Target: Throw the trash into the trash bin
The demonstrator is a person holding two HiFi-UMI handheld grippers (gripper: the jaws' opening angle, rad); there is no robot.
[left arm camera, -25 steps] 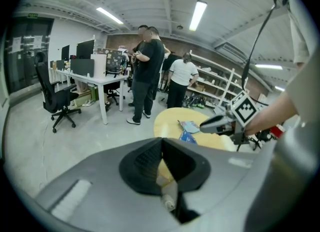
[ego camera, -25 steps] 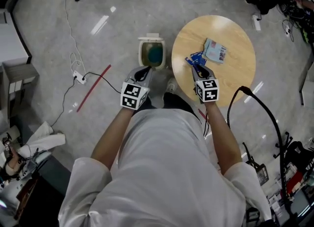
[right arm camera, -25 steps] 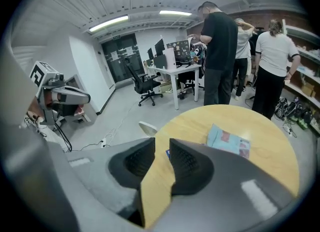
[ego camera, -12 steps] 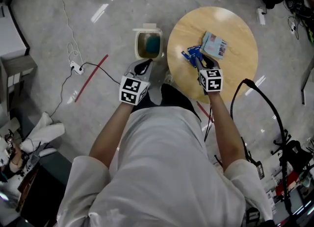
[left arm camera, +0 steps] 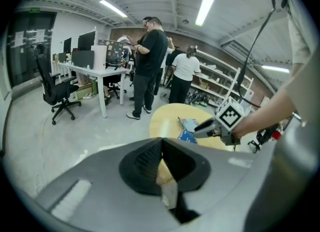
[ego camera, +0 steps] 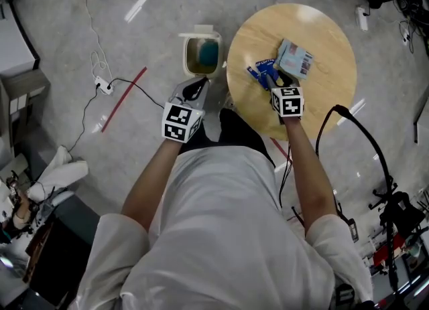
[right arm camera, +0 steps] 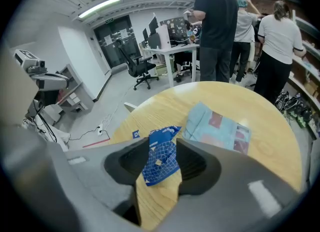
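Round wooden table (ego camera: pixel 328 34) bears a blue wrapper (ego camera: pixel 261 71) and pale packet (ego camera: pixel 295 59).

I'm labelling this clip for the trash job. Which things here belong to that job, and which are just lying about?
Part of the job:
blue wrapper and pale blue packet, both on the round table
trash bin, on the floor beside the table

Just lying about:
power strip
red tape strip
office chair

A red tape strip (ego camera: pixel 124 99) lies on the grey polished floor (ego camera: pixel 53 27) under ceiling strip lights (left arm camera: pixel 205 9).
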